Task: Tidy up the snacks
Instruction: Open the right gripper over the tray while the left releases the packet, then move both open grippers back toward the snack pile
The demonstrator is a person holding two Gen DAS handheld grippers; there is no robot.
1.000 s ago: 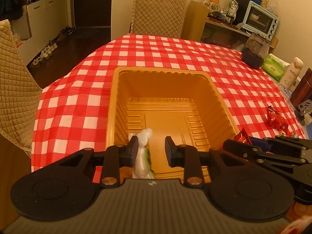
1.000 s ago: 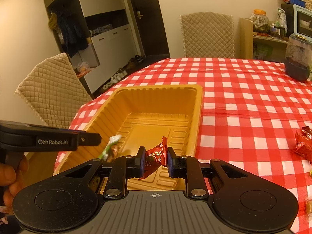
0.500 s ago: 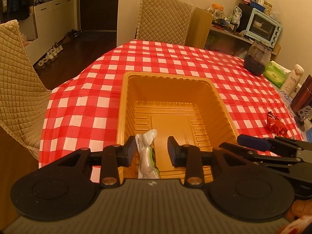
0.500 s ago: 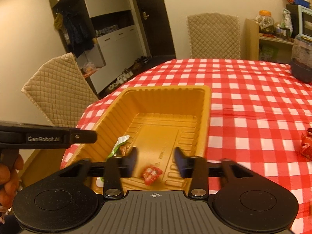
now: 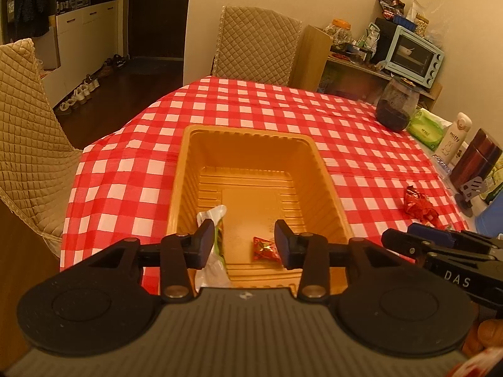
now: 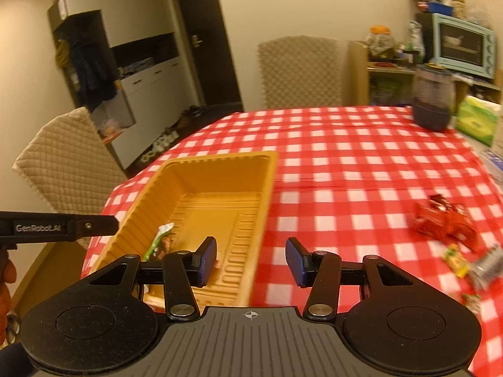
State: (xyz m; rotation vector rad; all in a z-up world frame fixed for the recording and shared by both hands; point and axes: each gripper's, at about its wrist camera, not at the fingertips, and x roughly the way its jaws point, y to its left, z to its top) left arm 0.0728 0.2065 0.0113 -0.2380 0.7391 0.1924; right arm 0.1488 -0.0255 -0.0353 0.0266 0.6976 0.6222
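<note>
A gold plastic tray point(image 5: 251, 135) sits on the red checked tablecloth; it also shows in the right wrist view point(image 6: 220, 160). Inside it lie a white and green snack packet point(image 5: 213, 216) and a small red wrapped snack point(image 5: 265, 249). My left gripper point(image 5: 245, 245) is open and empty above the tray's near end. My right gripper point(image 6: 251, 262) is open and empty, over the tray's right rim and the cloth. Loose red snacks point(image 6: 446, 226) lie on the cloth to the right, with a yellow-green packet point(image 6: 456, 259) and a silver packet point(image 6: 487, 270) beside them.
A dark jar point(image 5: 397, 106), green tissue pack point(image 5: 429, 127), white bottle point(image 5: 454, 136) and brown flask point(image 5: 474, 160) stand along the table's right side. Quilted chairs stand at the far end point(image 5: 256, 50) and at the left point(image 5: 28, 144). A shelf with a toaster oven point(image 5: 413, 56) is behind.
My right gripper opened and dropped the red snack into the tray, then swung right toward the loose snacks. My left gripper opened wider and drew back, leaving the white-green packet in the tray.
</note>
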